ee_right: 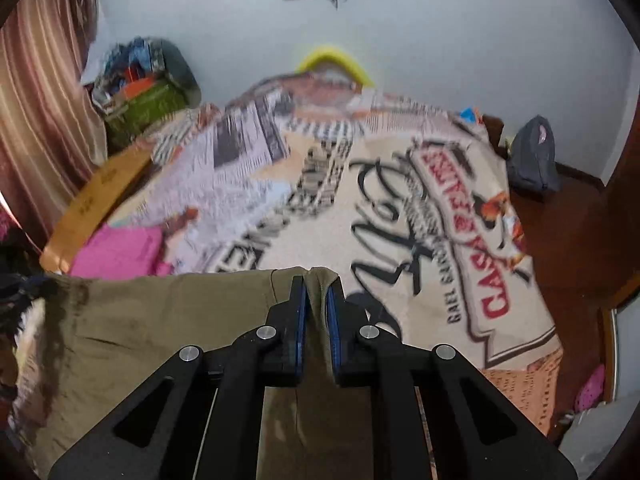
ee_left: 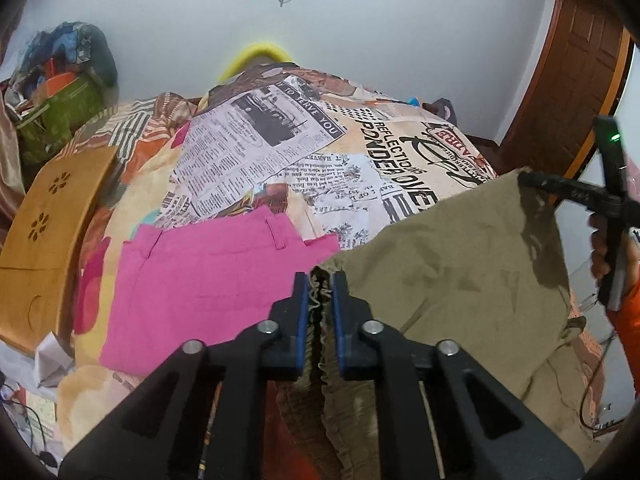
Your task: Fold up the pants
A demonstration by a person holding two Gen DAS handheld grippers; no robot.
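Olive-khaki pants hang stretched between my two grippers above the bed. My left gripper is shut on the gathered waistband edge at one corner. My right gripper is shut on the other corner of the pants, and it shows in the left wrist view at the far right, pinching the cloth. The lower part of the pants hangs below both grippers, out of sight.
Folded pink pants lie on the bed's left side. The bed has a newspaper-print cover. A wooden lap table stands at the left edge, a cluttered pile behind it, and a wooden door at the right.
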